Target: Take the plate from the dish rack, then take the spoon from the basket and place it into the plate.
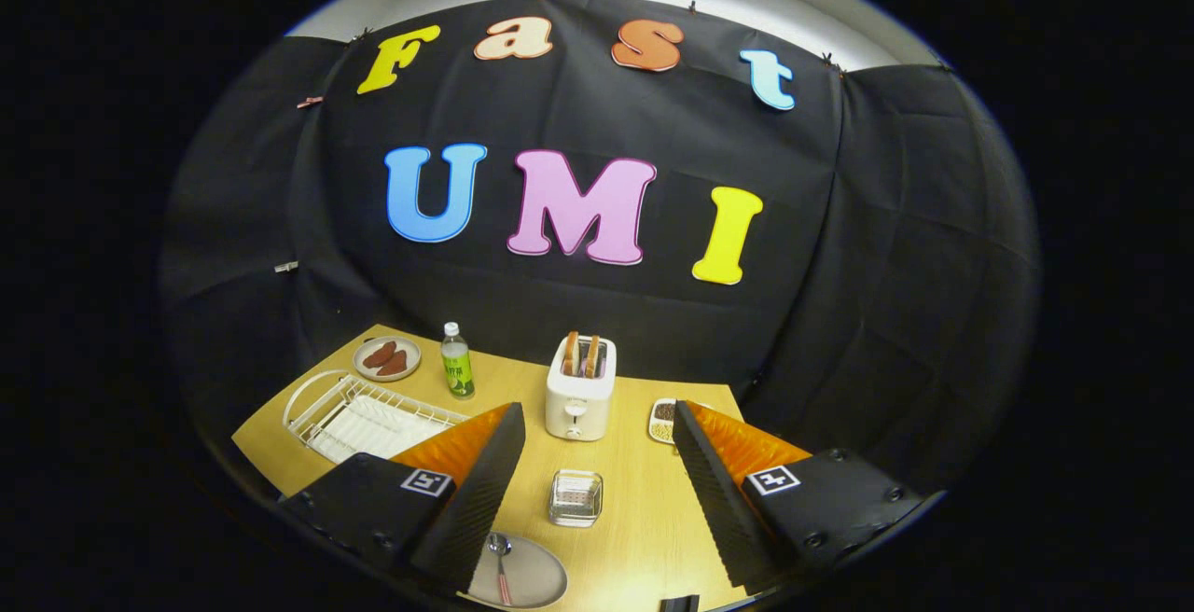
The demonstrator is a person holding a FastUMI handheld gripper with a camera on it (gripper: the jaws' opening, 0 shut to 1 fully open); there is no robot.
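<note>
A grey plate [527,577] lies on the wooden table [644,500] close under my gripper [597,500], beside the left finger. A spoon [501,561] rests in the plate, bowl end toward the basket. The small clear basket [576,497] sits on the table between my two fingers. The white wire dish rack [359,418] stands beyond the left finger, at the table's left side. My gripper is open, held above the table, with nothing between its fingers.
A white toaster [580,390] with two slices of toast stands beyond the basket. A green-labelled bottle [456,362] and a plate of brown food [386,358] sit at the far left. A small dish [663,420] peeks out behind the right finger.
</note>
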